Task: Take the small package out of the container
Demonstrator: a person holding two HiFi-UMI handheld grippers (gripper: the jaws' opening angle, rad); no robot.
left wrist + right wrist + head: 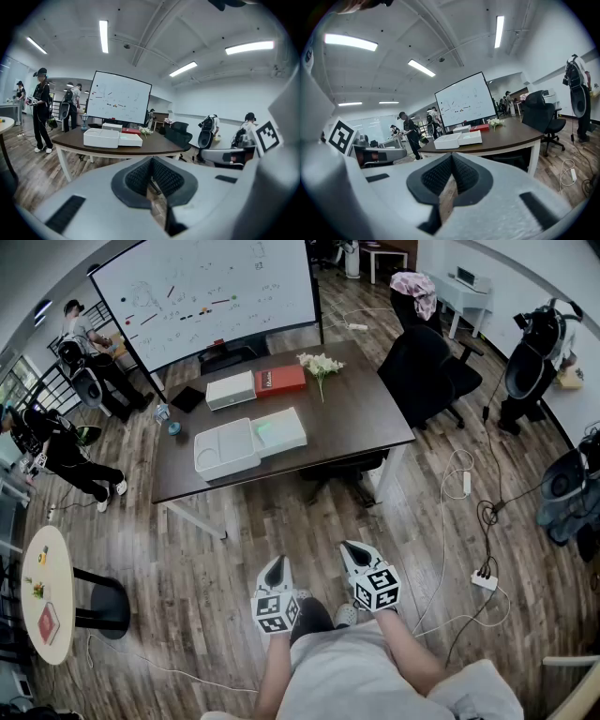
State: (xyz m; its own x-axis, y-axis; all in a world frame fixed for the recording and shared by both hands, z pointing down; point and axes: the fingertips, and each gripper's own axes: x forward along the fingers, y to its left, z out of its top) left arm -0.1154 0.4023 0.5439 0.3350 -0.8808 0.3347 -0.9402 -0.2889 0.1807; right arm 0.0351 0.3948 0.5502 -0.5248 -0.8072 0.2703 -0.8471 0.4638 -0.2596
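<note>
A white container (227, 449) lies open on the dark table (356, 399), its lid half (280, 432) beside it; the same container (101, 137) (447, 140) shows far ahead in both gripper views. I cannot make out the small package inside. My left gripper (274, 567) and right gripper (352, 551) hang over the wooden floor, well short of the table. Both are shut with nothing between their jaws, as the left gripper (151, 165) and right gripper (452, 161) views show.
A white box (231, 389), a red box (280, 380) and a flower bunch (321, 364) sit further back on the table. A whiteboard (211, 287) stands behind it, a black chair (424, 367) at its right. Cables and a power strip (484, 580) lie on the floor. Several people stand around.
</note>
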